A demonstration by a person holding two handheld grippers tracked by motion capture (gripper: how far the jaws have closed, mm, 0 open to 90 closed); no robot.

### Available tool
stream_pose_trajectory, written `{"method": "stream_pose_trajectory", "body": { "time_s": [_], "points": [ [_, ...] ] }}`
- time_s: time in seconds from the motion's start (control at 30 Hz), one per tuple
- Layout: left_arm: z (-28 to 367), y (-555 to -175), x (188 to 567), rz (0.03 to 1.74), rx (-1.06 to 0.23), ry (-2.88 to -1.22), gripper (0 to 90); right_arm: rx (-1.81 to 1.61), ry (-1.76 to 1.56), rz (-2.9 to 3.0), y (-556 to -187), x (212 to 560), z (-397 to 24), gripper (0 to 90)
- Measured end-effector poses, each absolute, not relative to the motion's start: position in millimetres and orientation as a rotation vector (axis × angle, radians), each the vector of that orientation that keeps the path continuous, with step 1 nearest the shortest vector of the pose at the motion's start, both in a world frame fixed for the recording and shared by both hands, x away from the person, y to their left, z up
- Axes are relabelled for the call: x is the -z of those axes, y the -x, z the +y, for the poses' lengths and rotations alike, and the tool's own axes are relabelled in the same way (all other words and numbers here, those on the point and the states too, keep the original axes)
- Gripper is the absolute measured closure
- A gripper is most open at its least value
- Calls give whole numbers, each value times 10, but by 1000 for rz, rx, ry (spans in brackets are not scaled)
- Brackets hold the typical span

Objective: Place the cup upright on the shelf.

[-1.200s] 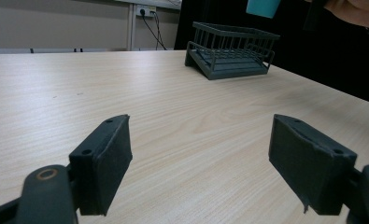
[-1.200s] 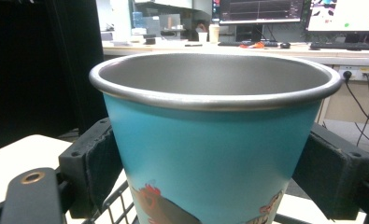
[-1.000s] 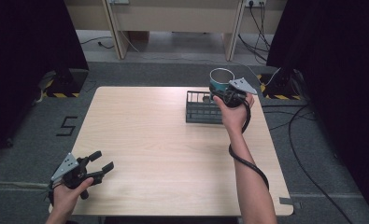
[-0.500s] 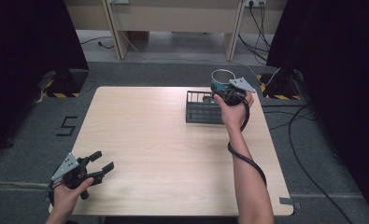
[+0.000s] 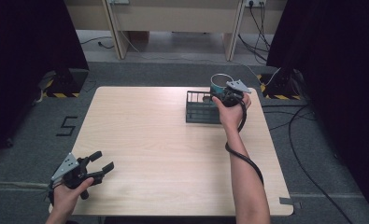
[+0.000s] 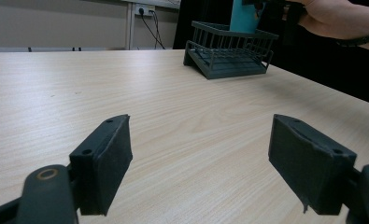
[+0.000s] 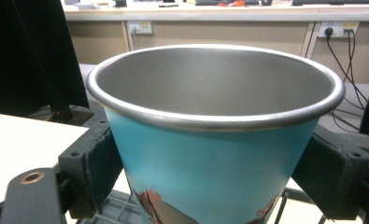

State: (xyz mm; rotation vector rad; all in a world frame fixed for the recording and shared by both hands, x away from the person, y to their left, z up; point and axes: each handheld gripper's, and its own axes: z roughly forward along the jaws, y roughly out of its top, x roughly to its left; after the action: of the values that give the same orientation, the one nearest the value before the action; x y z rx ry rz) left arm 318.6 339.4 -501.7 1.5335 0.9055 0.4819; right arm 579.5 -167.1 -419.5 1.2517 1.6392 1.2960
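A teal metal cup (image 7: 210, 154) with a bare steel inside stands upright between the jaws of my right gripper (image 7: 210, 172), which is shut on its sides. In the high view the cup (image 5: 217, 84) is held above the far right end of a dark wire basket (image 5: 202, 107), with the right gripper (image 5: 225, 95) just behind it. The left gripper view shows the cup (image 6: 245, 16) over the basket (image 6: 229, 53) far off. My left gripper (image 5: 100, 167) rests open near the table's front left corner, its jaws (image 6: 198, 172) wide apart over bare wood.
The light wooden table (image 5: 154, 140) has the basket at its far right. A black cable (image 5: 240, 154) trails from the right gripper along the forearm. Dark curtains stand at both sides, and desk legs and floor cables lie beyond the far edge.
The right gripper has carried the cup slightly nearer the basket's far right end. The left gripper has stayed in place.
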Motion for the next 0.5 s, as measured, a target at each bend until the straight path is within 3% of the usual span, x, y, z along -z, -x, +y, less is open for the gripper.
{"method": "stream_pose_trajectory", "body": {
  "time_s": [0.5],
  "points": [
    [3393,-3184,5014,903,-482,-1532,207,-1236,-1275,1706,-5830,4357,-1577,161]
  ]
}}
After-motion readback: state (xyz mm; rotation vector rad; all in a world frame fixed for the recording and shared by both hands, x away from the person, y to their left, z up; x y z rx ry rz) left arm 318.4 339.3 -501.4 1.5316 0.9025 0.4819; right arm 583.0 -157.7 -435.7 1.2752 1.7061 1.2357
